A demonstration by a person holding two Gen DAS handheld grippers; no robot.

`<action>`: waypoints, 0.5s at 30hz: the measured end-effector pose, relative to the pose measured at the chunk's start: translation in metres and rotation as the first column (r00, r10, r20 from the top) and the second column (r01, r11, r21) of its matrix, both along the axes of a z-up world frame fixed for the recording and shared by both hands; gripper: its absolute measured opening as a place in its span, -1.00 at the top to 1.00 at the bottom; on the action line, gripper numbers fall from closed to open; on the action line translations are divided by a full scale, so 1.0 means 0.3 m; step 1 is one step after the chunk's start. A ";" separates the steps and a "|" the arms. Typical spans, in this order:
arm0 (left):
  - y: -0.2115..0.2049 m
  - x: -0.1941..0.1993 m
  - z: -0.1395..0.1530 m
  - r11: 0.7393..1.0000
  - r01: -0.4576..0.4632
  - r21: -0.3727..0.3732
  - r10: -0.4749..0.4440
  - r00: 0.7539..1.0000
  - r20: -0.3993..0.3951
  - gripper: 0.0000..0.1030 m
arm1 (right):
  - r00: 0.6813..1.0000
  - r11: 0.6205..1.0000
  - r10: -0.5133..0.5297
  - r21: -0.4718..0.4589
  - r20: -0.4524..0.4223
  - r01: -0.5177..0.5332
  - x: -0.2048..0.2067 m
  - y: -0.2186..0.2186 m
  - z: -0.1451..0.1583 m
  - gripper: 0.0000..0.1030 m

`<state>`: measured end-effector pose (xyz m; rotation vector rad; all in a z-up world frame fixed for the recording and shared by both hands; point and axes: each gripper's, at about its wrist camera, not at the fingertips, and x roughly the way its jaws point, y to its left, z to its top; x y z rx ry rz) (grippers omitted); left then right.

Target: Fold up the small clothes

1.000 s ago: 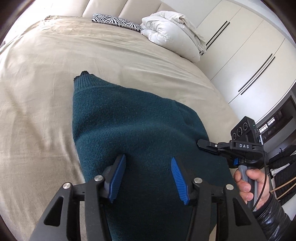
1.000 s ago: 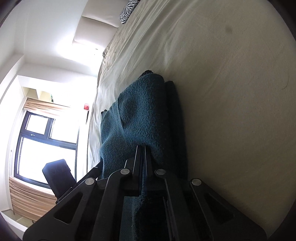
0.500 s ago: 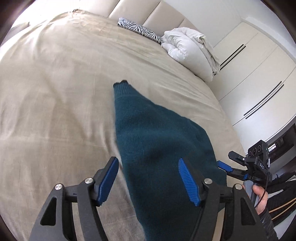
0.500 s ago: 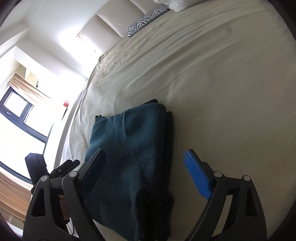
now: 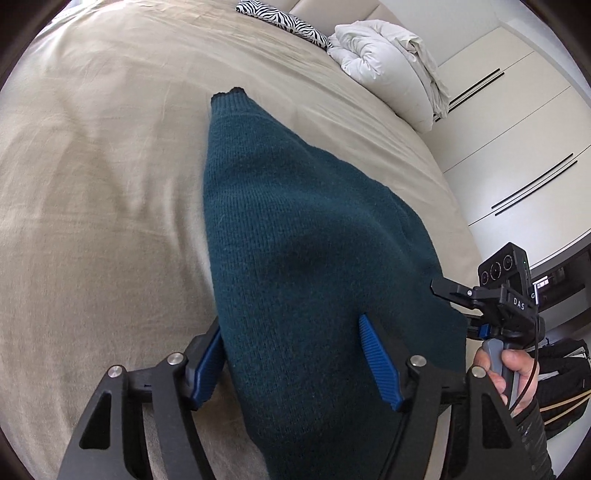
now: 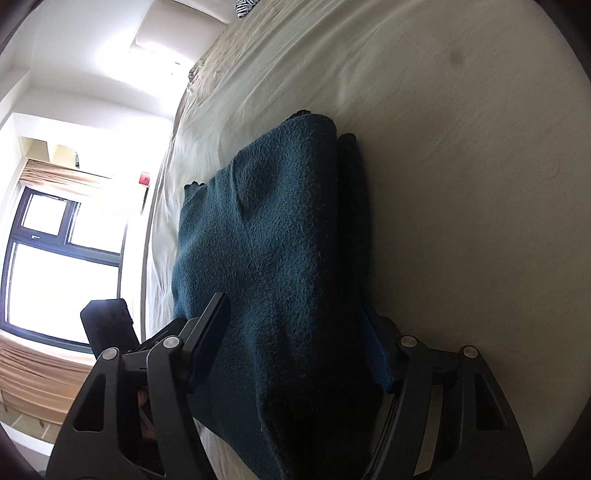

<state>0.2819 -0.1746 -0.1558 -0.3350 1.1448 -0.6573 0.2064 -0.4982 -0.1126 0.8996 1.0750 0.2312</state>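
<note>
A folded dark teal knit sweater point(image 5: 306, 236) lies on the beige bed; it also shows in the right wrist view point(image 6: 273, 251). My left gripper point(image 5: 295, 358) is open, with its jaws on either side of the sweater's near left edge. My right gripper point(image 6: 295, 332) is open, with its jaws straddling the sweater's near end, one finger over the top and one along the far side. The right gripper also shows in the left wrist view point(image 5: 454, 295), at the sweater's right edge.
The beige bedsheet point(image 5: 92, 184) spreads all around. A rolled white duvet point(image 5: 391, 66) and a zebra-print pillow point(image 5: 284, 18) lie at the head of the bed. White wardrobe doors point(image 5: 517, 129) stand to the right. A window point(image 6: 55, 258) is at the left.
My right gripper opened, drew back, then came in again with its jaws around the sweater's end. My left gripper pulled back and returned to straddle the sweater's left edge.
</note>
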 end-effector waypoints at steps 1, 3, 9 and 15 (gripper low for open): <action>-0.001 0.003 0.000 1.000 -0.003 0.002 0.003 1.000 -0.005 -0.24 | 1.000 1.000 0.005 -0.014 -0.013 -0.005 0.023 0.016 0.003 -0.16; 0.000 0.009 -0.001 1.000 -0.008 -0.007 0.008 1.000 -0.020 -0.11 | 0.999 0.998 0.015 -0.067 -0.042 -0.018 0.043 0.039 0.006 0.07; -0.019 -0.009 0.045 0.999 0.008 0.038 -0.008 1.000 0.001 0.20 | 0.999 0.983 0.003 -0.184 -0.053 -0.012 0.043 0.095 0.047 0.46; 0.001 -0.104 0.171 0.993 0.013 0.119 -0.021 0.998 0.067 0.27 | 1.000 0.955 0.020 -0.297 -0.012 -0.022 -0.011 0.221 0.179 0.55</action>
